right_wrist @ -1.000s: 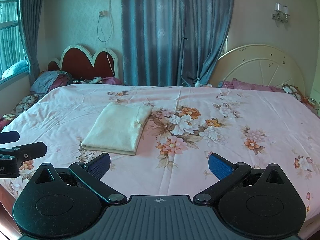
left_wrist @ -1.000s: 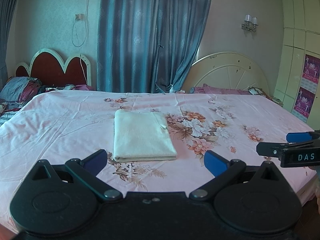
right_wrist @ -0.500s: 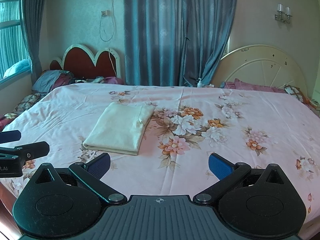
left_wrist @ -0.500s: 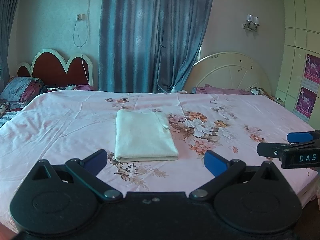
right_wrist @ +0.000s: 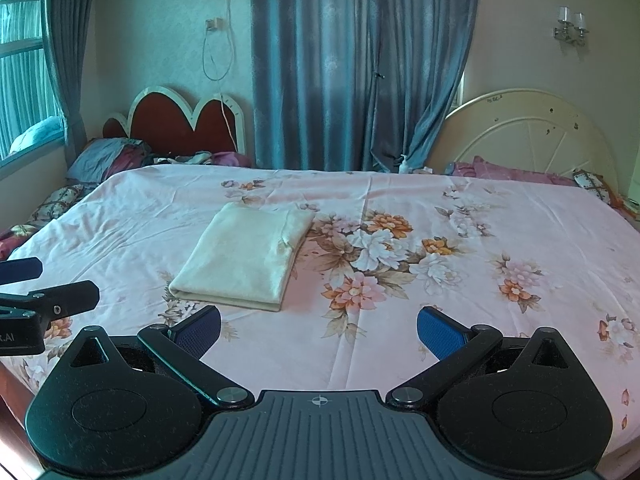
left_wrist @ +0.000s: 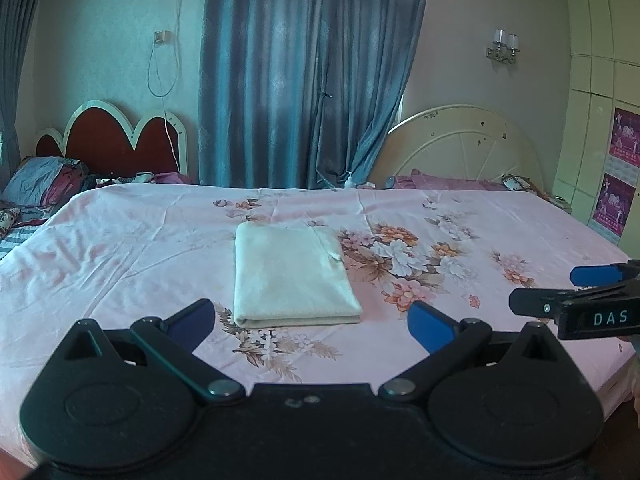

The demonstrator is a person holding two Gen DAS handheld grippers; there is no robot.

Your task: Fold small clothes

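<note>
Folded cloth, a cream-coloured small garment or towel, lies flat on the bed, on the pink floral sheet a little left of the big flower print. Its long axis runs away from the cameras toward the curtain, with the thick folded edge nearest the grippers and the far end pointing at the wall. It forms a neat rectangle in several layers; the near edge is rounded and smooth, the surface looks soft and slightly fuzzy, and a small tag or loose corner shows along its right side. In the right wrist view the same cloth appears slanted, off to the left.

Left gripper hovers low over the near bed edge, its blue-padded fingers wide apart and holding nothing, the cloth framed between them. Right gripper hangs beside it, fingers likewise spread and empty, clear of the cloth.

Compared with a second ago, the cloth has not shifted; both views have changed only very slightly.
</note>
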